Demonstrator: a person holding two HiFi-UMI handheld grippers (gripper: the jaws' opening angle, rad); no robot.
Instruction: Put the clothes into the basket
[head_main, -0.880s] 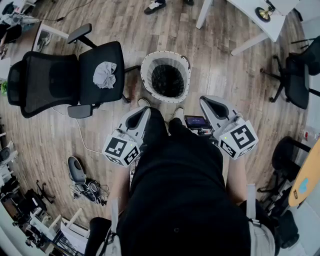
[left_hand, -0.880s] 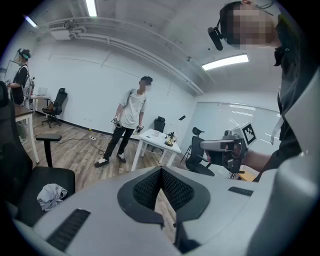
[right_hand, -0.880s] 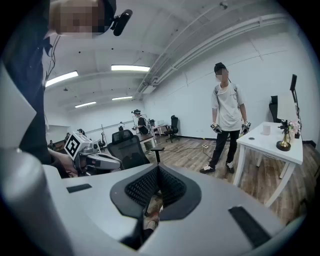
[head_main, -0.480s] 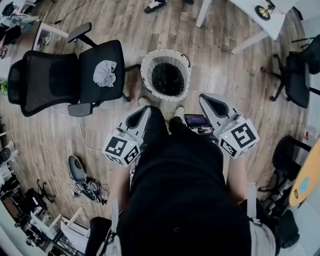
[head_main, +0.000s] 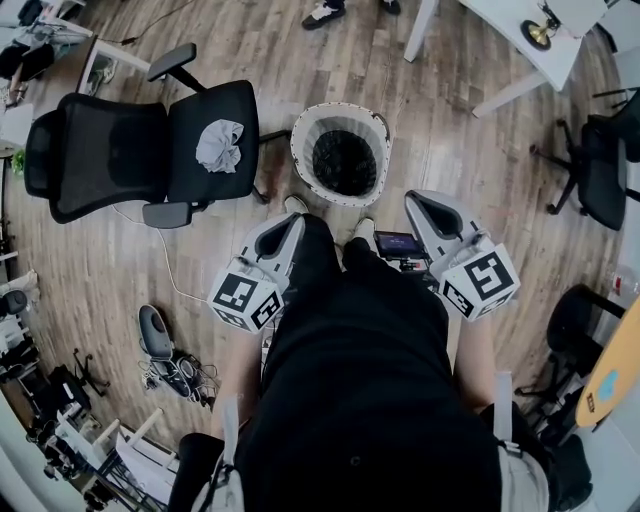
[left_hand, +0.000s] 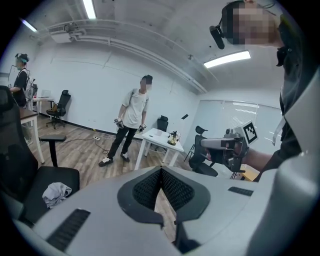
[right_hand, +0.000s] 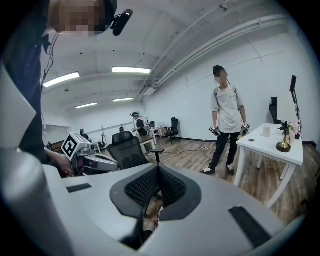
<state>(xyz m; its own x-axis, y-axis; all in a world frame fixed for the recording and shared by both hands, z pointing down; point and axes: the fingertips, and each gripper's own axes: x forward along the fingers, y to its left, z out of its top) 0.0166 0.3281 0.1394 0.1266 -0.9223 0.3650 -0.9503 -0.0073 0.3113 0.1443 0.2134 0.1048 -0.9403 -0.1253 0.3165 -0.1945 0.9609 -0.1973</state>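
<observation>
Head view first: the cloth (head_main: 219, 145) is lying on the seat of a black office chair (head_main: 120, 155), up and to the left of the left tongs (head_main: 288, 225) and well apart from them. The right tongs (head_main: 430, 208) are even further off, on the other side of the person's legs. The left gripper view catches the same cloth (left_hand: 56, 193) low at the left edge, off to the side of the tips, not in front of them.

The cloth is a pale grey crumpled wad, bunched up near the middle of the seat, not hanging over any edge.

Both tongs are pinched together with nothing in them. In the left gripper view the ribbed pads (left_hand: 150, 187) meet at the tip, and it's the same deal in the right gripper view (right_hand: 145, 186). Both tongs point forward and a bit down.

The basket (head_main: 299, 158) is round, white-rimmed and dark inside. It stands on the wood floor just past the person's shoes (head_main: 293, 204), roughly between the two tongs and just beside the chair's seat. I can't tell if anything's in it.

The chair's near armrest (head_main: 168, 213) sticks out on the side facing the person, left of the left tongs. A small screen (head_main: 397, 243) sits beside the right tongs. There's a white table (head_main: 515, 45) at the top right, and another person (right_hand: 227, 120) stands beside it.
</observation>
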